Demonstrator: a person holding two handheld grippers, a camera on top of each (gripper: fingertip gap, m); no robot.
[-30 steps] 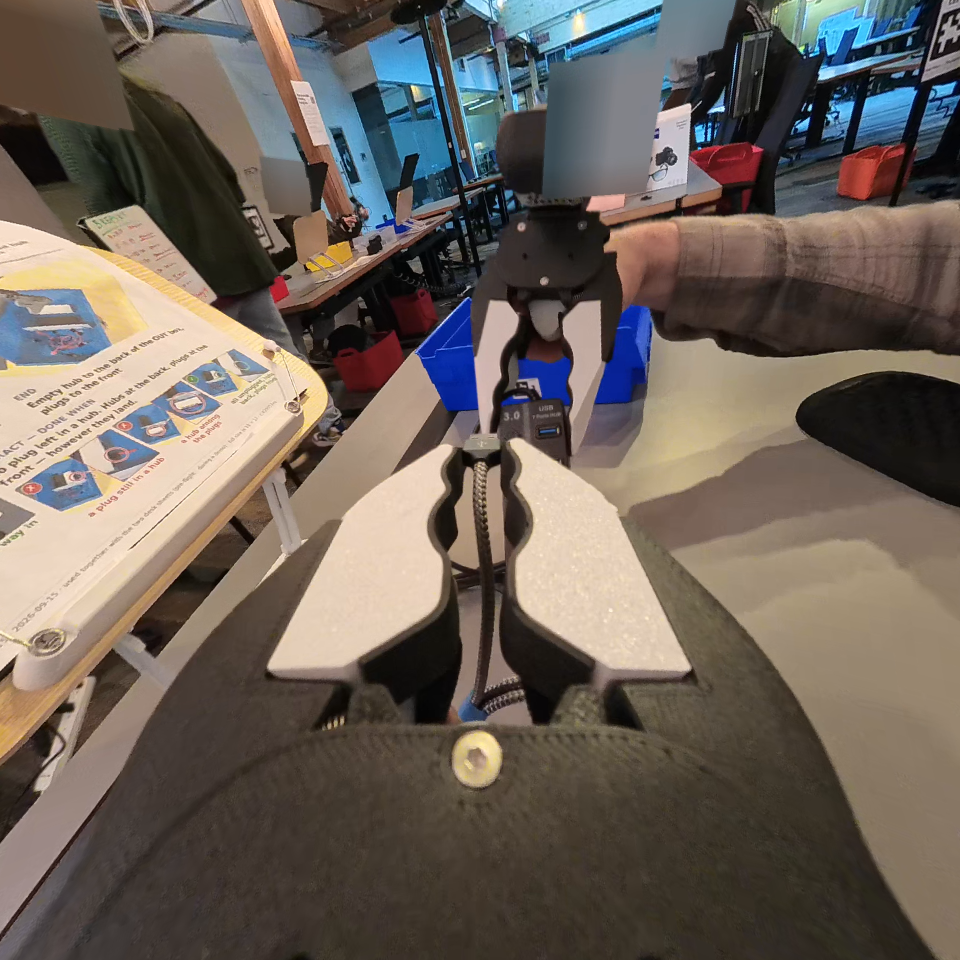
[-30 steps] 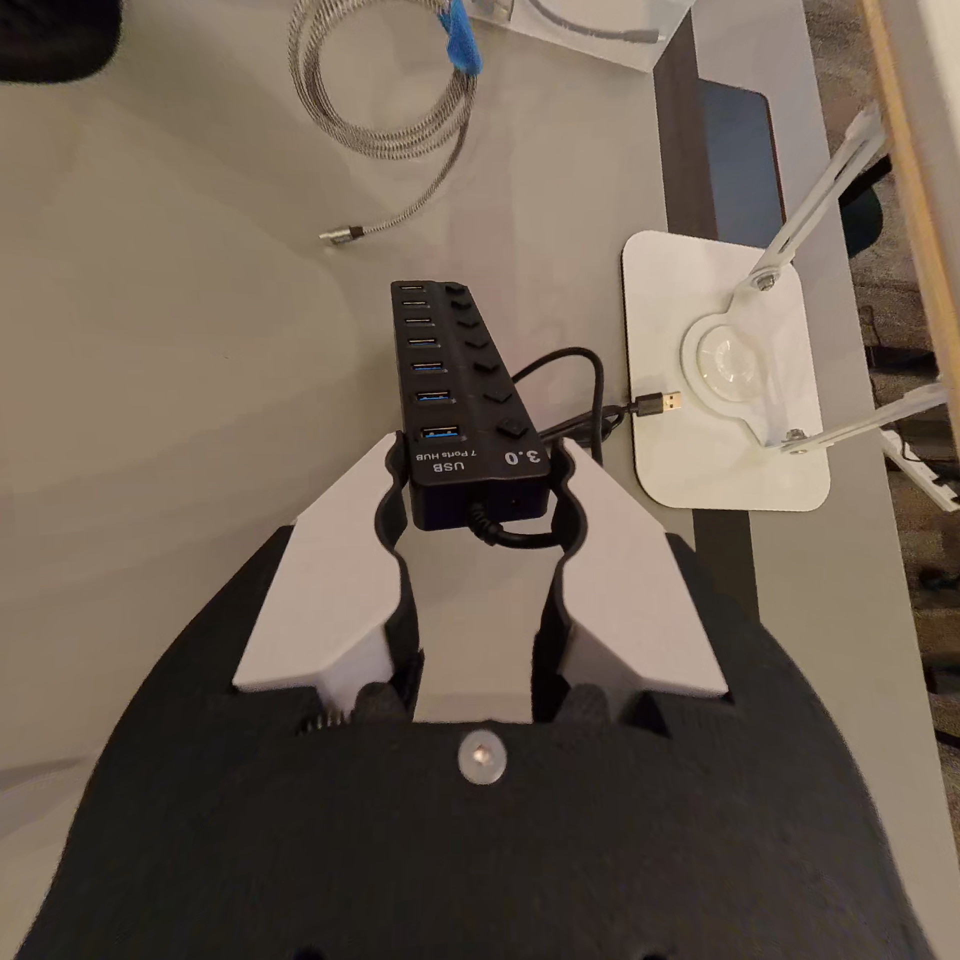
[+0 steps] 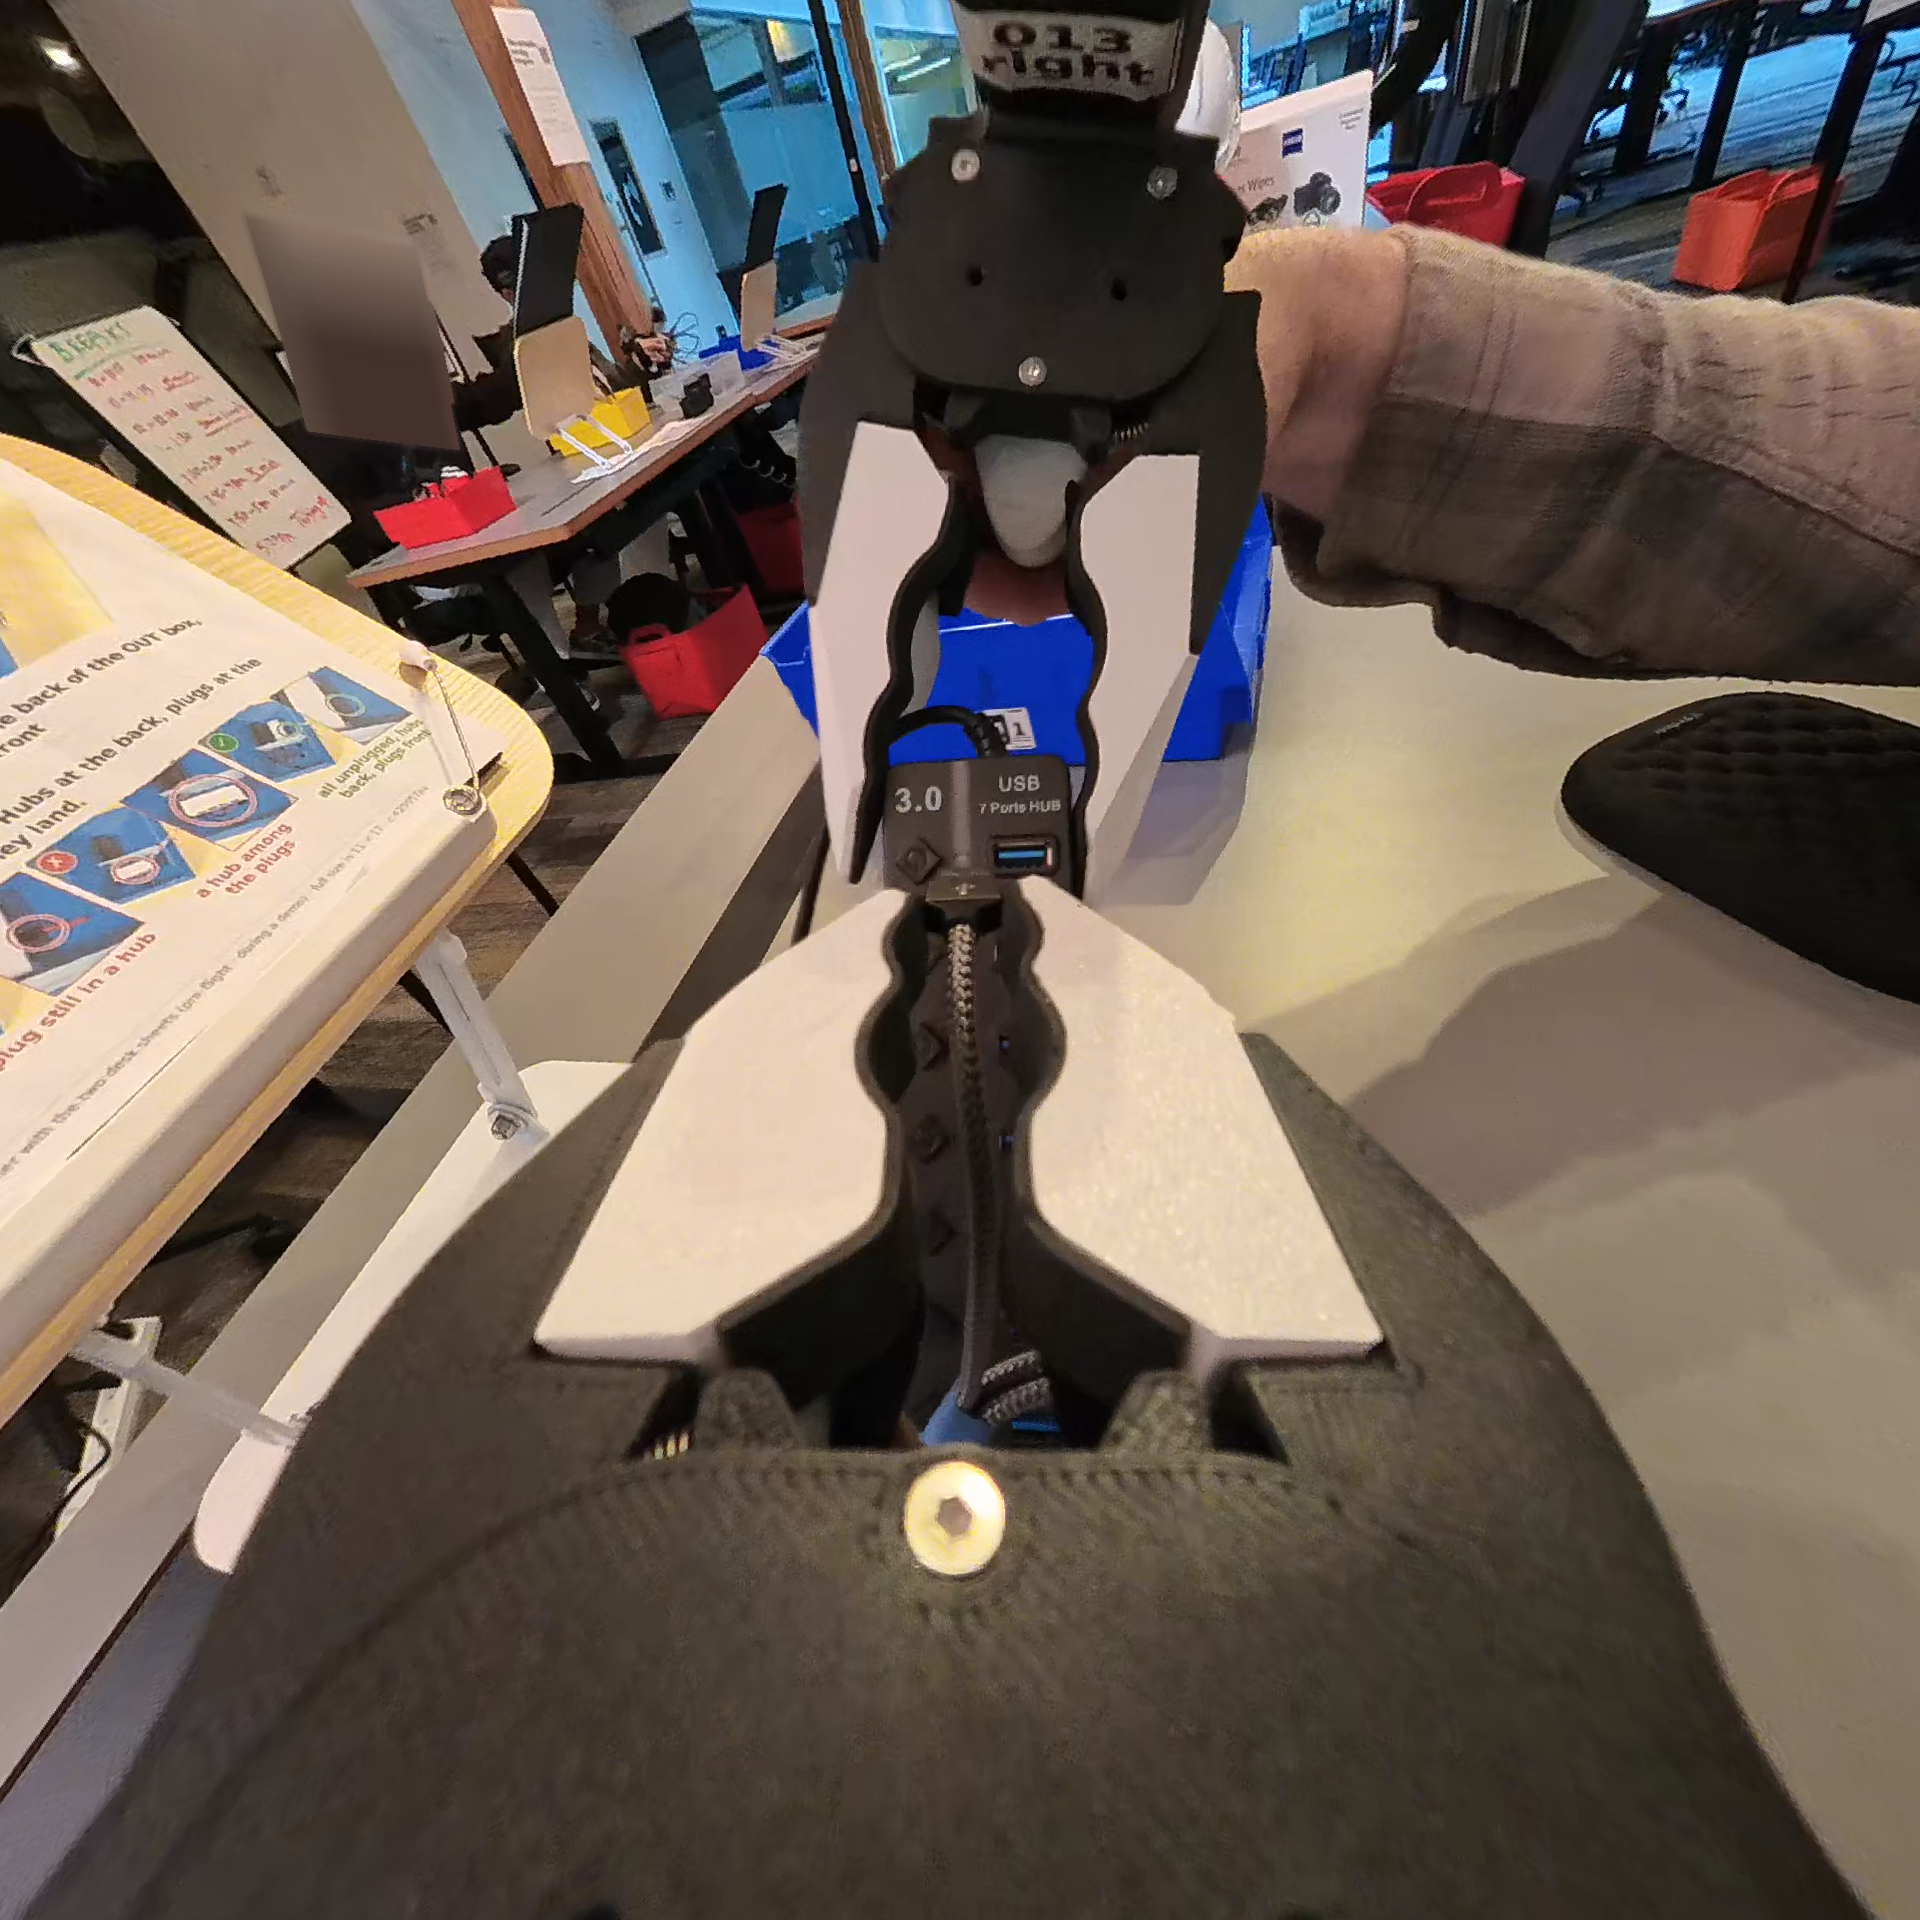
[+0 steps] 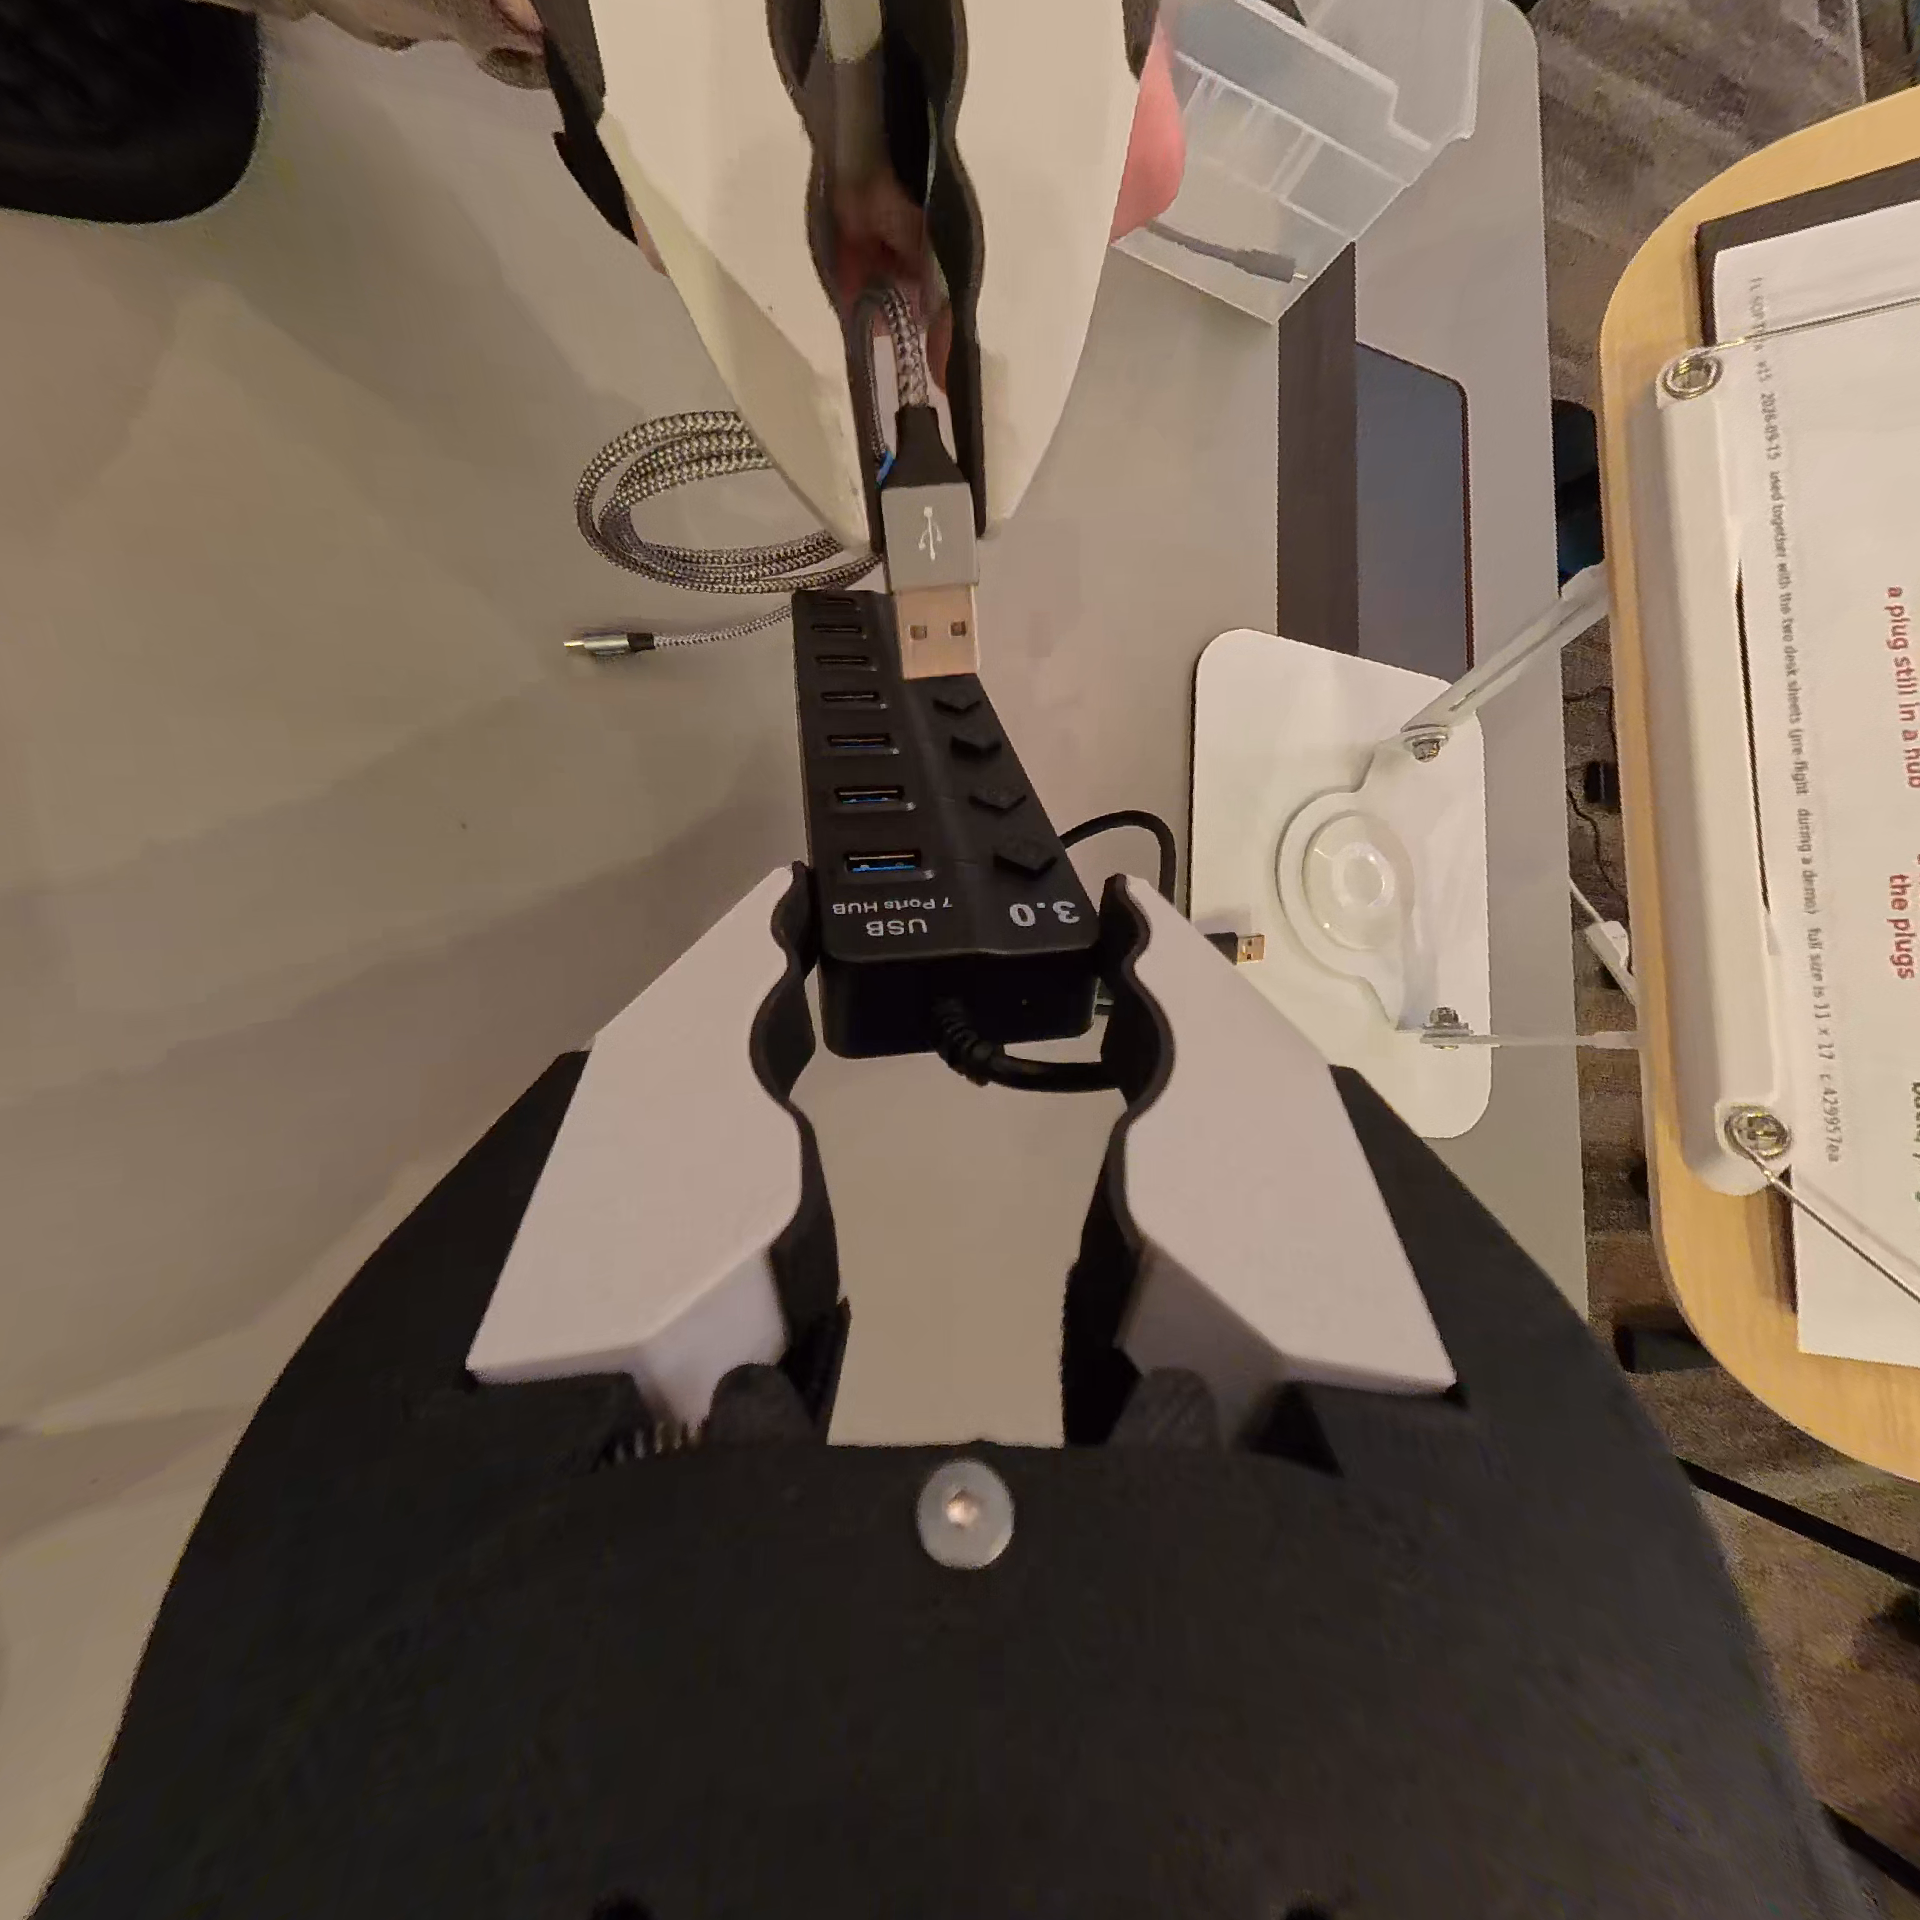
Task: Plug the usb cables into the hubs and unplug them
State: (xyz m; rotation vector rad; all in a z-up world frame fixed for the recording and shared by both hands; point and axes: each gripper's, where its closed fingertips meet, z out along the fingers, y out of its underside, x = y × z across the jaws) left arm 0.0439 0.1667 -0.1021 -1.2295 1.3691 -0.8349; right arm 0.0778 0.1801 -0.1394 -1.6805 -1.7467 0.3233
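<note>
Right wrist view: slab-shaped black hub (image 4: 914,821) (glossy), braided cable (image 4: 675,520).

The black USB hub (image 4: 940,831), a long bar with a row of ports beside a row of small square buttons, is clamped at its near, cabled end and juts out above the grey table. Its own thin black lead (image 4: 1117,842) loops off to the side. The braided grey USB cable (image 4: 707,520) lies partly coiled on the table, its silver USB-A plug (image 4: 933,582) held nose-down just over the hub's far end, not inserted in a port.
</note>
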